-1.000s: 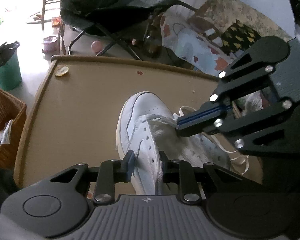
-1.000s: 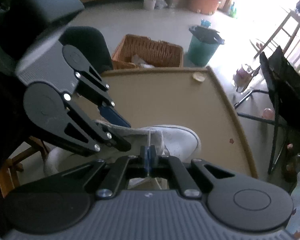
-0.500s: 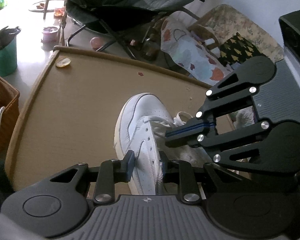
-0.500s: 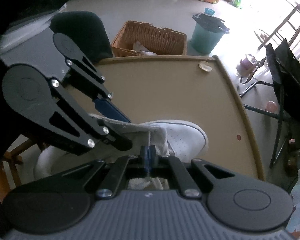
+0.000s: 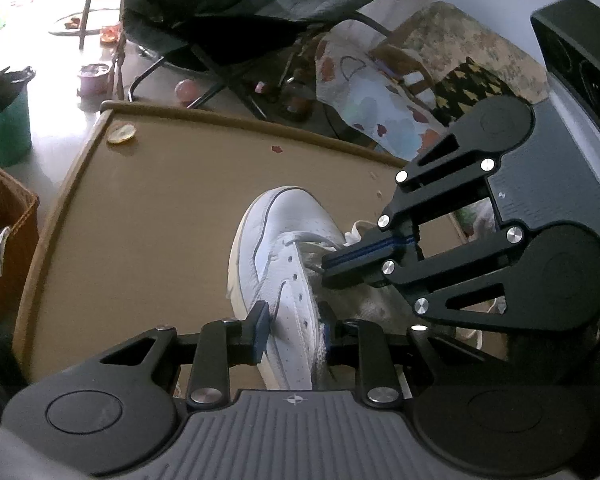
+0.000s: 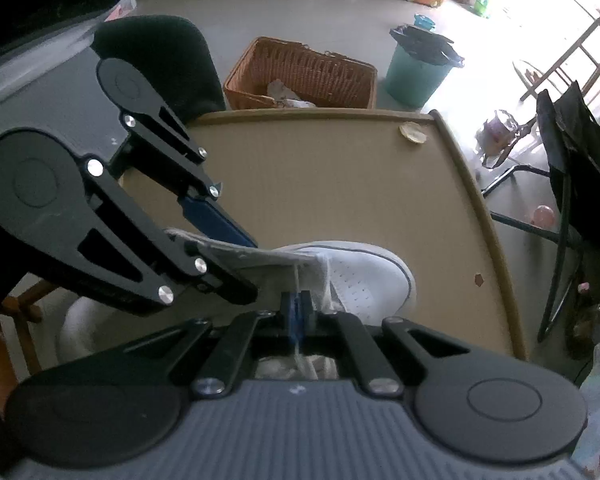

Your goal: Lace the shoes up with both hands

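White leather-look shoe, matt black plastic grippers, matt tan table.

Shoe [image 5: 288, 248]: smooth white upper w/ perforated holes, slight sheen, rubbery off-white sole; tongue looks like soft woven cloth, lace [image 6: 299, 280] thin white cord. Left gripper [image 5: 294, 330] & right gripper [image 6: 296, 314]: matt black plastic links, shiny metal screw heads, blue rubbery-looking pads, ribbed grey plastic body. Table [image 5: 140, 220]: smooth matt tan top, lighter raised rim. Basket [image 6: 304, 76]: rough brown wicker, crumpled paper or cloth inside. Bin [image 6: 416, 76]: smooth green plastic w/ glossy black bag liner. Folding chair [image 5: 236, 16]: dark cloth on thin metal tube frame.
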Tool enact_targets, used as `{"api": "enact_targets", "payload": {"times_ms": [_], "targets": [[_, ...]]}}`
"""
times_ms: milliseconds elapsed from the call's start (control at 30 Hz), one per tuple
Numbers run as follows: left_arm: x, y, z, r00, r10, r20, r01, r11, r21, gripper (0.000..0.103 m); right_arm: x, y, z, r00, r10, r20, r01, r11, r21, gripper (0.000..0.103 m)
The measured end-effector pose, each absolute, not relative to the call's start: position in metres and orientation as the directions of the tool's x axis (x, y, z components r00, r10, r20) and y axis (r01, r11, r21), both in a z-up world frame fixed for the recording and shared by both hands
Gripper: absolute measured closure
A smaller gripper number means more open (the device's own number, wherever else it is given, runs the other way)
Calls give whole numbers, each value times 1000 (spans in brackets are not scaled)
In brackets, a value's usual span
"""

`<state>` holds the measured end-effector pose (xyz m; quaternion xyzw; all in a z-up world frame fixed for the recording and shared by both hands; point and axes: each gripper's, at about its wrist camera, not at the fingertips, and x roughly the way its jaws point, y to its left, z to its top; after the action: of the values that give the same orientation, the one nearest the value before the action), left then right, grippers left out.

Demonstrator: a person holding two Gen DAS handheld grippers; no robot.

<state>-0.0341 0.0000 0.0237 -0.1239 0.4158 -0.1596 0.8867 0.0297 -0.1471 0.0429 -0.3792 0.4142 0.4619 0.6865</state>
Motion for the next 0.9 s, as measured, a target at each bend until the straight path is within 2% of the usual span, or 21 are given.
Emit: {"api": "enact_targets", "payload": {"times_ms": [333,900], "targets": [[-33,13,19,601,-425,-677,139,889,-436,77,25,-145,41,224,288,-931,-957,247,-154,102],[-32,14,15,599,-434,-673,146,886,-441,76,28,-141,41,226,289,-930,-956,248,-156,102]]}}
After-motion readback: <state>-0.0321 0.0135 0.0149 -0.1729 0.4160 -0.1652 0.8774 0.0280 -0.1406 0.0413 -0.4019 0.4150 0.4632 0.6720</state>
